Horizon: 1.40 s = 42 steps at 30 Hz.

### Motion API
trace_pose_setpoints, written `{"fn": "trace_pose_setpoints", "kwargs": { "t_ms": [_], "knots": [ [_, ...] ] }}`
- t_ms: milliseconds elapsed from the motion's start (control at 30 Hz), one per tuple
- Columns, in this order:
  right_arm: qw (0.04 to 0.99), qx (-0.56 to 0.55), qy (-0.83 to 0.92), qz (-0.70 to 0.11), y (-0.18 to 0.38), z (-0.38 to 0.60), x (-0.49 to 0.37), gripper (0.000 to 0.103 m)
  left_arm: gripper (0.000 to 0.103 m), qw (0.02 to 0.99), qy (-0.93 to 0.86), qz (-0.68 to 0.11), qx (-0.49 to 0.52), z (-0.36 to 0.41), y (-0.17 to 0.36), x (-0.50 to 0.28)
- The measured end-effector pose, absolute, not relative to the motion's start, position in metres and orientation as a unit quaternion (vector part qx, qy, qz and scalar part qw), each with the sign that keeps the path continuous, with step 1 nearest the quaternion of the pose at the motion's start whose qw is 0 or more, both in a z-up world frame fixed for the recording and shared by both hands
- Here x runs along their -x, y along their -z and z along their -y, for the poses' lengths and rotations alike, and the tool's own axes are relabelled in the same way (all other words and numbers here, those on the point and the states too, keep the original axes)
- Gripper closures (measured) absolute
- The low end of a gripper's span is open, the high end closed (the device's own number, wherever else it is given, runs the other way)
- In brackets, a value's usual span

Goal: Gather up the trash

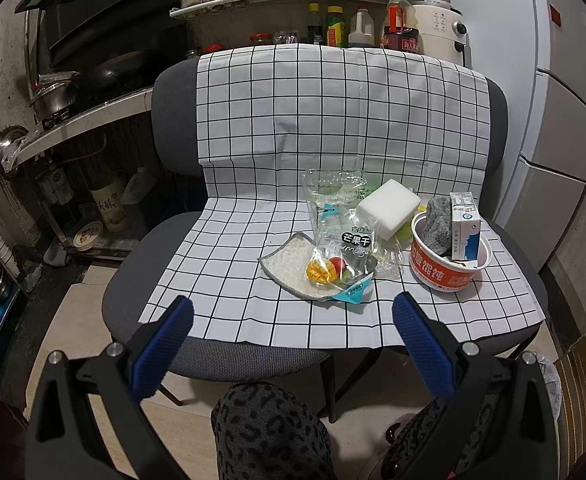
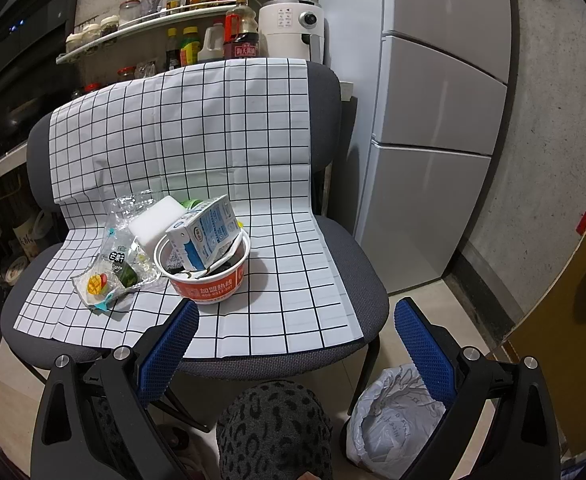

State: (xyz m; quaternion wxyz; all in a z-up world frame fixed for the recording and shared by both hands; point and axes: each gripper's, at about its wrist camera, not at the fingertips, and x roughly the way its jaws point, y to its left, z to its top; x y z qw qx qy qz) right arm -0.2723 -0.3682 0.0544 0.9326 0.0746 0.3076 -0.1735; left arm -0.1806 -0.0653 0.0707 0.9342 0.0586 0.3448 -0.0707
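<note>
A big gray chair (image 2: 357,276) stands in the kitchen, and a white cloth with black squares (image 1: 293,120) hangs over its back and seat. On the floor by the chair's right front leg is a trash bin with a white bag (image 2: 389,420) in it, mouth open. That is likely where the trash must go.

All the trash sits on the seat. The red and white paper bowl (image 2: 209,280) is nearest the right side. A blue and white milk carton (image 2: 205,236) leans in it, tipped over the rim, next to a gray crumpled lump (image 1: 437,220). Just behind the bowl lies a white sponge block (image 1: 389,208). To the left is a clear mango snack bag (image 1: 341,248), lying partly on a flat gray pad (image 1: 289,268). More crinkly clear plastic (image 1: 329,184) stands behind it.

The left tongs (image 1: 293,312) are wide open and hold nothing. They hang in front of the seat, near the snack bag but not touching it. The right tongs (image 2: 297,316) are wide open too, and empty, just in front of the bowl.

What could go wrong? The carton is only leaning. If the bowl is lifted fast or tipped, the carton and the lump may fall out onto the floor. The snack bag is thin and slippery, so it may slide out of the tongs. The pad may come up with it. A tug could drag the cloth.
</note>
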Motion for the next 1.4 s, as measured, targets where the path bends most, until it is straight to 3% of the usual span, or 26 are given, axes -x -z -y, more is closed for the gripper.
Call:
{"fn": "trace_pose_setpoints", "kwargs": {
  "t_ms": [567, 667, 933, 1267, 1367, 1400],
  "knots": [
    [0.944, -0.119, 0.111, -0.287, -0.015, 0.381, 0.240, 0.006, 0.006, 0.913, 0.080, -0.394, -0.063, 0.075, -0.023, 0.153],
    [0.934, -0.143, 0.089, -0.315, -0.008, 0.384, 0.227, 0.006, 0.006, 0.912, 0.081, -0.396, -0.066, 0.080, -0.016, 0.147],
    [0.938, -0.075, 0.054, -0.333, 0.003, 0.350, 0.164, 0.007, 0.006, 0.907, 0.065, -0.410, -0.076, 0.088, 0.005, 0.118],
    [0.938, 0.024, 0.075, -0.336, 0.022, 0.300, 0.083, 0.012, 0.006, 0.894, 0.064, -0.443, -0.018, 0.066, 0.022, 0.089],
    [0.936, 0.029, 0.103, -0.336, 0.024, 0.299, 0.071, 0.019, 0.006, 0.890, 0.075, -0.450, -0.012, 0.064, 0.028, 0.089],
    [0.935, 0.027, 0.111, -0.335, 0.024, 0.300, 0.069, 0.035, 0.006, 0.889, 0.078, -0.450, -0.011, 0.064, 0.029, 0.090]
  ]
}}
